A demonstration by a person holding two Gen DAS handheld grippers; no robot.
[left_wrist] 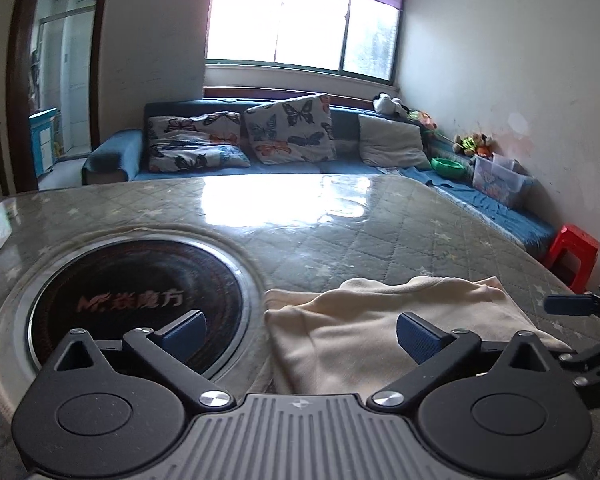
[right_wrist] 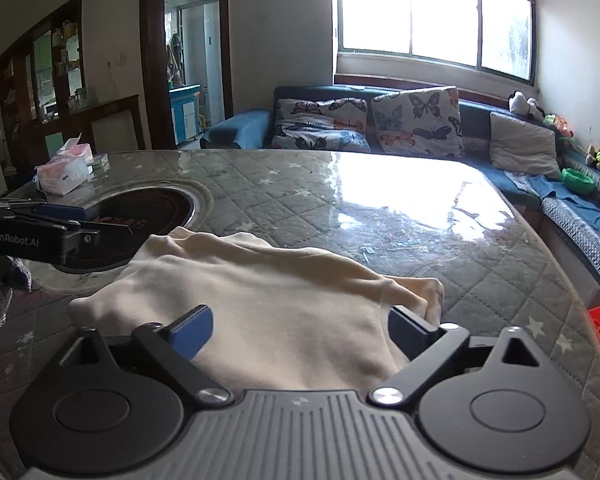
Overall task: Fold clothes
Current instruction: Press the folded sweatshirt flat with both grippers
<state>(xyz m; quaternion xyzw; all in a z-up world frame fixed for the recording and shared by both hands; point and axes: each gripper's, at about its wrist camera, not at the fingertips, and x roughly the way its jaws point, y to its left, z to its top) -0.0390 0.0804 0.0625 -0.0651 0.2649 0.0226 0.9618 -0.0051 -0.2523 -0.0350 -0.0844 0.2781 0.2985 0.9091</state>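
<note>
The cream garment [right_wrist: 268, 304] lies in a loose, partly folded heap on the quilted table cover [right_wrist: 440, 248], right beside the round inset cooktop [left_wrist: 136, 304], so I judge the next fold starts from its near edge. That's why I hold both tools low at that edge. My right gripper [right_wrist: 300, 332] is spread wide, gripping nothing, cloth under its fingers; whether the pads touch it I can't quite tell. My left gripper [left_wrist: 300, 332] is equally wide, empty, straddling the garment's left edge.

"GenRobot.AI" on left tool [right_wrist: 56, 224] side; "MF" plus Chinese characters on cooktop [left_wrist: 136, 300].
</note>
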